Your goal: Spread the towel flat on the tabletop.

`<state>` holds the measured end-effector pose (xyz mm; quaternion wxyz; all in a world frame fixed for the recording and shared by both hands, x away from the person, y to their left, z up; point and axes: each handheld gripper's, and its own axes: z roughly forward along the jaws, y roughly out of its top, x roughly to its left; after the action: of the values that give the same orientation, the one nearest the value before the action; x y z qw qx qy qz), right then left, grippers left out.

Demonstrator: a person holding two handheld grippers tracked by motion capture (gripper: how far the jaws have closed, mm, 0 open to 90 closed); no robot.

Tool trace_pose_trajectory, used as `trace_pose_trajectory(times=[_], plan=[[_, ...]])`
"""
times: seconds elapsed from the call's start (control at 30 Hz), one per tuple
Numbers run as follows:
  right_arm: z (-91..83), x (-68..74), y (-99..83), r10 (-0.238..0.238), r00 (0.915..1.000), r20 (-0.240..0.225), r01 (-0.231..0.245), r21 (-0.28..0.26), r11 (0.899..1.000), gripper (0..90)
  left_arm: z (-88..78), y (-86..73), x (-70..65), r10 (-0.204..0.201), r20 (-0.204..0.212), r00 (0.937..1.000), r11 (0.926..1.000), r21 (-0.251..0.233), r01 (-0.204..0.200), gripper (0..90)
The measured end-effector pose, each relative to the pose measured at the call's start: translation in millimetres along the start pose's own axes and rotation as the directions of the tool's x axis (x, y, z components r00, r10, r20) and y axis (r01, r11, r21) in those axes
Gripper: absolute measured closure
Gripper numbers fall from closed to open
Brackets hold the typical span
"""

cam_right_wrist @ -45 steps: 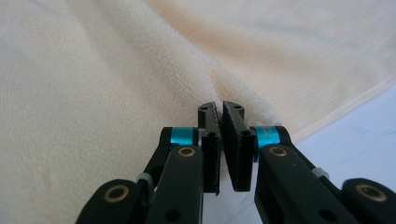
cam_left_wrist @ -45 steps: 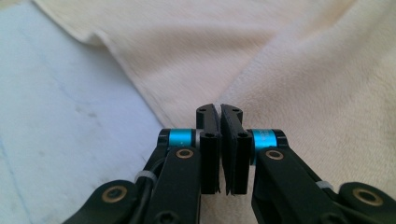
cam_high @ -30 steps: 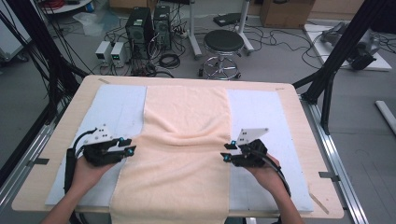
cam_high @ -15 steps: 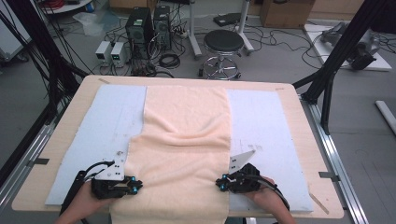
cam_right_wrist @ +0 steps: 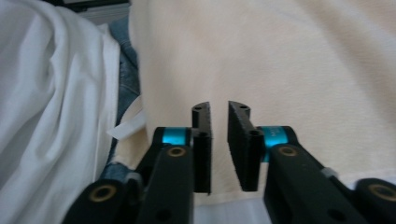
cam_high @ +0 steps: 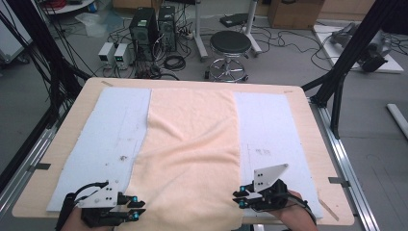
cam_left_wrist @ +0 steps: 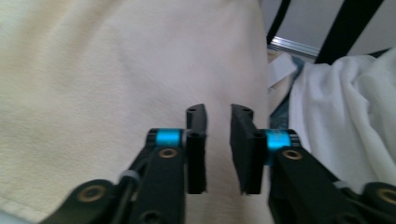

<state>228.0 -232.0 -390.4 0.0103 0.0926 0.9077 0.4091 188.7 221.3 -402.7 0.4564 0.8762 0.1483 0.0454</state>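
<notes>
Towel (cam_high: 190,154) flat down tabletop middle, overhanging near edge; left gripper (cam_high: 136,215) and right gripper (cam_high: 239,198) at its near corners, jaws just reopened, narrowly apart, nothing pinched; risk closing short, missing hem.

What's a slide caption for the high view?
Both grippers, left and right, at the near edge of a peach towel.

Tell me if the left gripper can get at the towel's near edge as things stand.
Probably yes. The left gripper sits at the near left corner of the towel, jaws slightly apart after just opening, nothing between them. Nothing lies in the way; the edge drapes off the table in front.
</notes>
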Motion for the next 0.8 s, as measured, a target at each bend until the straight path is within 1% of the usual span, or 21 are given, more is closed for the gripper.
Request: trace_pose_trajectory(times=[0.03,0.07,0.1,0.13,0.17,0.2,0.23,0.27,0.3,0.33,0.37,0.4,0.43,0.47,0.5,0.53,0.57,0.6,0.67,0.77,0.8], plan=[[0.2,-3.6,-1.1,0.011,0.9998,0.018,-0.011,-0.01,1.0,71.6,1.9,-0.3,4.8,-0.005,-0.014,0.9999,1.0,0.0,0.005,69.1],[1.9,-7.6,-2.1,0.027,0.9992,0.03,-0.027,-0.012,1.0,70.9,4.1,-0.9,11.1,0.001,-0.027,0.9996,1.0,0.002,-0.001,68.4],[5.8,-11.5,-3.1,0.035,0.9986,0.039,-0.034,-0.007,0.999,69.9,7.1,-1.6,18.1,0.01,-0.051,0.9987,0.9999,0.014,-0.009,67.0],[11.1,-15.1,-4.1,0.039,0.998,0.049,-0.039,0.004,0.999,67.2,10.8,-2.7,25.7,0.007,-0.071,0.9975,0.9997,0.026,-0.005,65.2],[17.3,-19.1,-5.0,0.042,0.9971,0.063,-0.043,0.017,0.999,65.6,14.6,-4.2,33.8,0.0,-0.078,0.997,0.9994,0.034,0.003,64.6],[23.8,-23.7,-6.0,0.043,0.997,0.064,-0.045,0.029,0.999,64.9,18.8,-6.2,41.5,-0.002,-0.095,0.9955,0.9988,0.049,0.007,63.7],[30.0,-27.3,-6.6,0.04,0.9963,0.076,-0.043,0.042,0.998,64.5,22.9,-8.3,49.2,-0.014,-0.104,0.9945,0.9974,0.069,0.022,62.6],[35.2,-30.7,-7.1,0.039,0.9956,0.085,-0.045,0.065,0.997,64.9,27.1,-10.7,56.7,-0.033,-0.099,0.9946,0.9954,0.086,0.041,62.6],[40.0,-34.2,-7.9,0.044,0.9942,0.098,-0.052,0.081,0.995,66.5,31.2,-13.4,62.2,-0.04,-0.096,0.9946,0.9924,0.112,0.051,62.6],[44.2,-37.9,-8.9,0.049,0.9939,0.099,-0.06,0.103,0.993,69.0,34.0,-16.5,65.4,-0.046,-0.085,0.9954,0.9925,0.109,0.055,63.0],[48.0,-40.0,-10.2,0.062,0.9934,0.096,-0.074,0.122,0.99,71.7,33.3,-18.0,66.8,-0.053,-0.088,0.9947,0.9936,0.094,0.062,65.0],[49.0,-40.9,-11.5,0.076,0.9937,0.083,-0.084,0.102,0.991,76.7,32.5,-18.6,67.8,-0.064,-0.084,0.9944,0.9932,0.091,0.072,70.0],[48.6,-41.6,-11.9,0.079,0.9942,0.073,-0.086,0.102,0.991,83.1,31.5,-19.3,67.5,-0.067,-0.078,0.9947,0.9931,0.091,0.074,76.2],[48.7,-40.8,-12.1,0.083,0.9948,0.059,-0.089,0.102,0.991,85.6,31.1,-19.8,66.0,-0.074,-0.082,0.9939,0.993,0.086,0.081,81.1],[48.7,-38.8,-12.1,0.075,0.9952,0.063,-0.081,0.102,0.991,86.5,30.5,-20.1,64.8,-0.073,-0.081,0.9941,0.9929,0.088,0.08,85.1],[48.6,-37.9,-12.2,0.068,0.9958,0.061,-0.074,0.102,0.992,86.9,29.6,-20.1,62.6,-0.074,-0.085,0.9936,0.9925,0.091,0.081,86.2],[48.0,-36.7,-12.3,0.071,0.996,0.053,-0.077,0.104,0.992,87.1,28.5,-20.4,60.7,-0.072,-0.084,0.9938,0.9924,0.094,0.08,86.7],[47.8,-35.4,-12.6,0.074,0.9963,0.045,-0.078,0.101,0.992,87.2,26.7,-20.7,58.9,-0.068,-0.078,0.9947,0.9918,0.103,0.076,87.0],[46.9,-31.5,-13.4,0.069,0.9969,0.038,-0.072,0.104,0.992,87.2,22.1,-22.6,54.8,-0.063,-0.075,0.9952,0.9917,0.107,0.07,87.2],[45.0,-24.6,-14.1,0.058,0.9981,0.024,-0.06,0.099,0.993,86.9,14.2,-25.4,47.4,-0.072,-0.07,0.995,0.9928,0.09,0.078,87.1],[43.9,-22.4,-13.9,0.063,0.998,0.006,-0.063,0.09,0.994,86.2,11.8,-25.8,45.6,-0.074,-0.072,0.9947,0.9931,0.086,0.08,87.0]])
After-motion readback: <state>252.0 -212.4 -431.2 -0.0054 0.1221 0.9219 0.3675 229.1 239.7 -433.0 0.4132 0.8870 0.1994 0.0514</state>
